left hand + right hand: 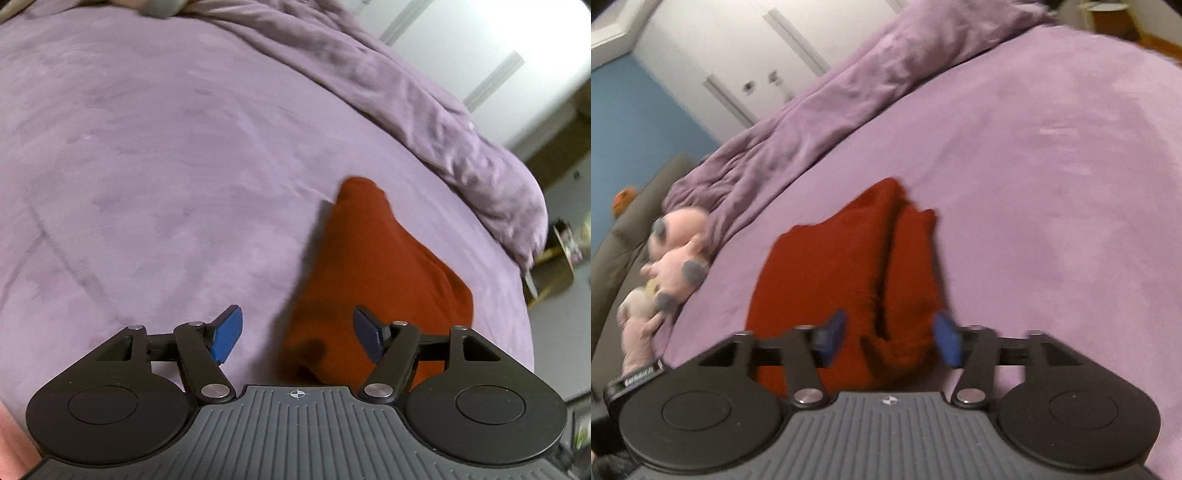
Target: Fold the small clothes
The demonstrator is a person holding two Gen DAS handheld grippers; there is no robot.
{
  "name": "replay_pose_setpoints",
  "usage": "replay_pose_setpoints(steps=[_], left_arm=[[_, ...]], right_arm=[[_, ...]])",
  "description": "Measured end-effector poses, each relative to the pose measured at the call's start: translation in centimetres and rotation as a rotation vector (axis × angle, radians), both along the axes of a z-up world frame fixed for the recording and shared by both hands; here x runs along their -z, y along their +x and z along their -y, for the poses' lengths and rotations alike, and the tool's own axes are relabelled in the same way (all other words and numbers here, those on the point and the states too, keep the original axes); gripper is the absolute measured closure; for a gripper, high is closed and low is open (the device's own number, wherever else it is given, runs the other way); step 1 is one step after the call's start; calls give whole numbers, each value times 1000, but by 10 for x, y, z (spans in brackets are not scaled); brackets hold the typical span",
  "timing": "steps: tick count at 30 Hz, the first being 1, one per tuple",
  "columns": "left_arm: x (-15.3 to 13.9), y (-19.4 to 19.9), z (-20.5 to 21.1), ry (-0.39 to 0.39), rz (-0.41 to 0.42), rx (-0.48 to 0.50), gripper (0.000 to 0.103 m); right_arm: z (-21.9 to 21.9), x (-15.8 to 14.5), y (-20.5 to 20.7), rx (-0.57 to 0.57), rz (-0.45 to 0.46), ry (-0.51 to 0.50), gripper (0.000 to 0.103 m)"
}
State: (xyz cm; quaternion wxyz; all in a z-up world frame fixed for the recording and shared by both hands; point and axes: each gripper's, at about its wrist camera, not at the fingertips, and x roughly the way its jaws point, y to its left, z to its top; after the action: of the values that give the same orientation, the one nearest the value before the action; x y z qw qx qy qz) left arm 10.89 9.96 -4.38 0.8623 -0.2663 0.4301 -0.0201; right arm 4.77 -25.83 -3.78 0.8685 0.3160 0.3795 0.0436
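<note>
A small rust-red garment [369,273] lies folded on the purple bed cover [166,166], narrowing to a point at its far end. My left gripper [297,334] hovers over its near left edge, blue pads wide apart and touching nothing. In the right wrist view the same red garment [849,266] shows a long fold line down its middle. My right gripper [890,339] hangs above the garment's near end with its jaws open; cloth lies below the gap, and the pads do not press it.
A bunched purple duvet [443,122] runs along the far side of the bed [1052,166]. Pink plush toys [672,258] lie at the bed's left edge beside a grey cushion [635,206]. White cupboard doors [746,55] stand behind.
</note>
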Motion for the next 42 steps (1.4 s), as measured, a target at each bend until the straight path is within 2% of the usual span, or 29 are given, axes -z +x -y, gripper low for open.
replay_pose_setpoints(steps=[3,4,6,7,8,11,15,20,22,25,26,27,28,31,35,37,42], left_arm=[[-1,3,17,71,-5,37,30],[0,5,20,94,-9,43,30],[3,8,26,134,-19,39,30],[5,9,29,148,-26,40,30],[7,11,32,158,-34,44,30],[8,8,38,189,-41,62,27],[6,5,47,281,-30,103,24],[-1,-2,51,337,-31,134,24],[-5,-7,51,371,-27,143,23],[-11,-15,52,397,-26,167,20],[-14,-19,52,399,-26,172,20],[-16,-22,51,401,-24,174,20],[-18,-26,51,404,-21,180,18],[-24,-38,53,434,-8,212,15],[-32,-52,59,478,10,267,9],[-35,-57,61,484,20,290,8],[-37,-56,61,511,6,275,8]], right_arm=[[-8,9,16,-63,-14,22,40],[-12,9,18,-82,-18,17,44],[-21,5,20,-141,8,-24,75],[-25,4,18,-160,-2,-37,80],[-27,5,15,-165,-7,-58,95],[-30,8,13,-139,-28,-149,95],[-26,13,18,-93,-82,-161,95],[-36,16,23,-105,-95,-244,94],[-37,12,19,-105,-97,-243,91],[-45,-1,11,-105,-136,-289,79],[-50,-7,6,-109,-148,-323,60],[-54,-12,-1,-108,-173,-367,30],[-57,-15,-7,-101,-188,-391,24],[-63,-22,-32,-119,-197,-424,22],[-70,-22,-48,-117,-271,-434,5],[-75,-23,-49,-117,-296,-431,4],[-95,-24,-37,-145,-383,-489,4]])
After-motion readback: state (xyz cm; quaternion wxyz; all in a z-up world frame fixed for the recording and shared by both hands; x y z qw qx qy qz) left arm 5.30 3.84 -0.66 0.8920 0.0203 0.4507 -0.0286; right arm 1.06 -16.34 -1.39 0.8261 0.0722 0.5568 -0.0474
